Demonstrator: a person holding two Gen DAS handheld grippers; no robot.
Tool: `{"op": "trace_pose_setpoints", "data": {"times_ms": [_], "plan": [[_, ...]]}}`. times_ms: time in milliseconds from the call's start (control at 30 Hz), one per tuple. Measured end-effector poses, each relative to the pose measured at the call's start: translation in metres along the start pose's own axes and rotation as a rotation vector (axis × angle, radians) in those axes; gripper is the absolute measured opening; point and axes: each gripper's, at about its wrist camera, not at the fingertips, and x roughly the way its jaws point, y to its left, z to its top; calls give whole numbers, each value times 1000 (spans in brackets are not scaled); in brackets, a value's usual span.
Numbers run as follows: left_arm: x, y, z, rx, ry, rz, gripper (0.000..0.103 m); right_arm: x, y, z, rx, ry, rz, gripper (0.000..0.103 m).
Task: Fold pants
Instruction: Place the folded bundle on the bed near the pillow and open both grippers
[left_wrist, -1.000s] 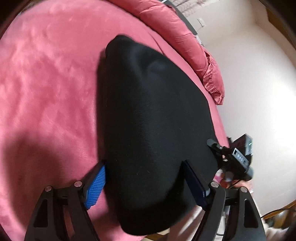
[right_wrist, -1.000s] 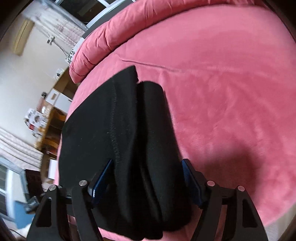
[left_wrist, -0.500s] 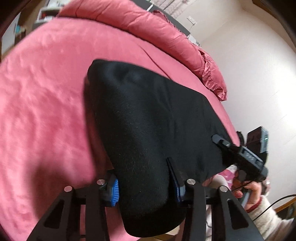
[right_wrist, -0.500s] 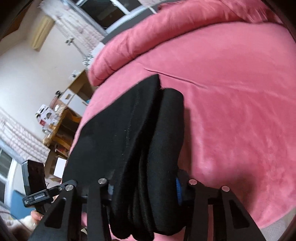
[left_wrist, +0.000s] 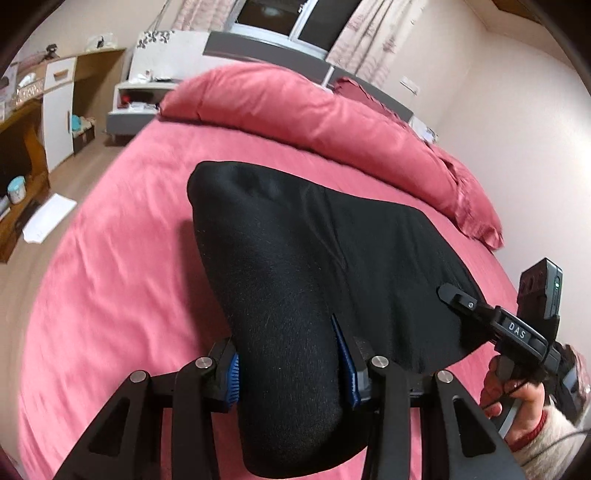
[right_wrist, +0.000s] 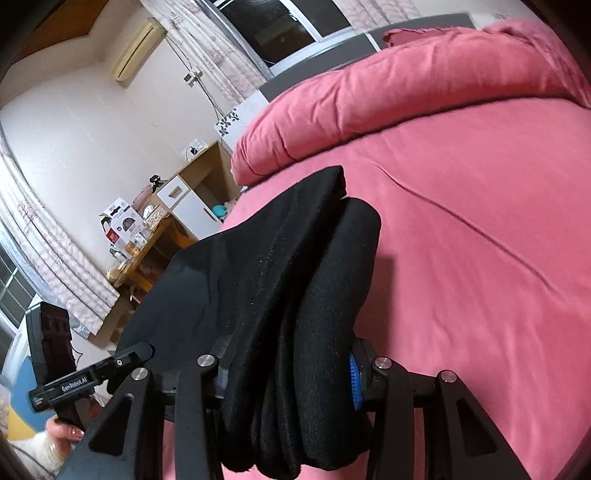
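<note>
The black pants (left_wrist: 295, 266) are folded into a thick bundle and held up above the pink bed (left_wrist: 110, 280). My left gripper (left_wrist: 290, 373) is shut on the near left end of the bundle, its blue pads pressing the cloth. My right gripper (right_wrist: 288, 373) is shut on the other near end, where several folded layers (right_wrist: 295, 295) show. In the left wrist view the right gripper (left_wrist: 491, 321) shows at the right edge in a hand. In the right wrist view the left gripper (right_wrist: 92, 380) shows at the lower left.
A rolled pink duvet (left_wrist: 314, 110) lies along the head of the bed. A wooden desk and white cabinet (left_wrist: 55, 96) stand left of the bed, with a paper sheet (left_wrist: 48, 218) on the floor. A wall (left_wrist: 517, 129) is close on the right.
Both grippers have closed on the pants and lifted the near edge up off the bed; the views have tilted up from the bed surface toward the room.
</note>
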Motion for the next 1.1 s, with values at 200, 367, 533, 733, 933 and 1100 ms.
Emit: {"op": "trace_pose_setpoints", "data": {"times_ms": [200,367,533,733,933,1100], "plan": [[45,2,60,60,-44,7,43,39,-10,41,56,-72,3,43],[105,38,57,-35,73,4,50,73,-37,43,76,-43,-77,45],[114,55,30,-21,3,13,78,90,-61,21,121,-12,-123,61],[70,38,7,12,-102,178,75,59,-20,20,8,-71,-297,61],[65,11,-3,65,-136,172,73,32,36,-3,-235,-164,-318,48],[99,-6,3,170,-36,238,63,56,43,-5,-329,-102,-376,45]]}}
